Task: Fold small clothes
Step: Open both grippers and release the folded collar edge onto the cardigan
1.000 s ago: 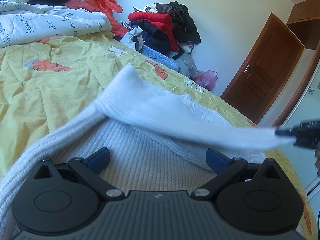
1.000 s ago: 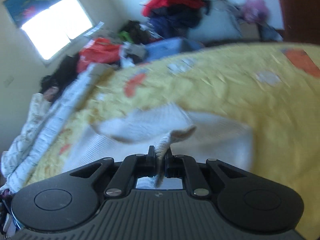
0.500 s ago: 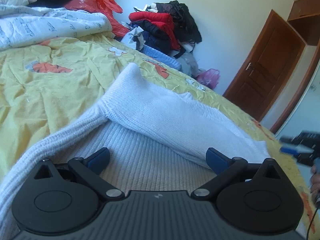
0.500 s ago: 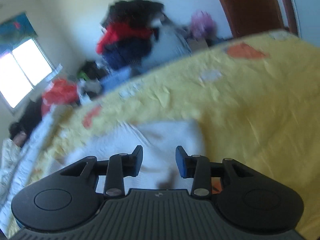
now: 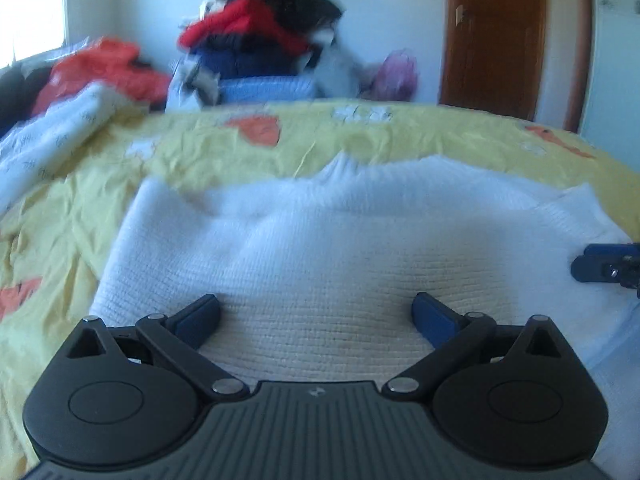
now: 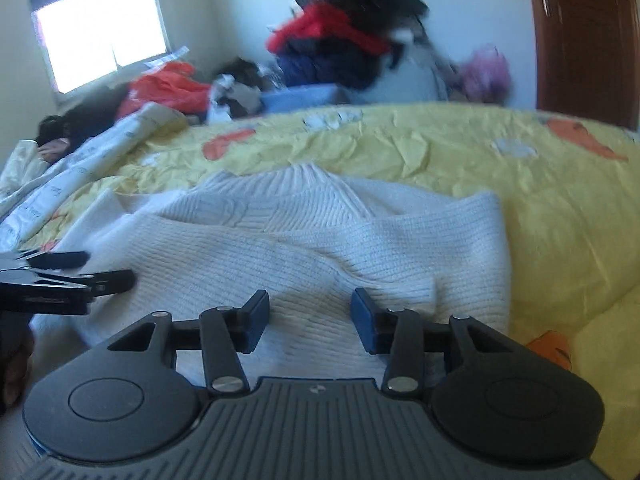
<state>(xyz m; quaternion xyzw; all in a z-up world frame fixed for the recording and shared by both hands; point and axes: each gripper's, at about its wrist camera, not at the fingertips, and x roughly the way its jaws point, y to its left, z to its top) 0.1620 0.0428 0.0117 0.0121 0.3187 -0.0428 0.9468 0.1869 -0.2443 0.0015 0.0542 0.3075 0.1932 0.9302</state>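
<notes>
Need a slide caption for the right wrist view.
Open right gripper over white knit sweater on yellow bedspread.

We are seeing the sweater (image 6: 304,236) lying on the bed (image 6: 500,160), folded over itself. Behind the bed, a clothes heap (image 5: 264,44) is sitting, a door (image 5: 496,36) standing to its right, and a quilt (image 6: 80,164) lying along the bed's left.

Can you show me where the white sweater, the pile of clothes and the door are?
white sweater (image 6: 312,248): right wrist view, on its ribbed middle.
pile of clothes (image 5: 256,36): left wrist view, on the red garment in the heap.
door (image 5: 496,36): left wrist view, on its brown panel.
</notes>
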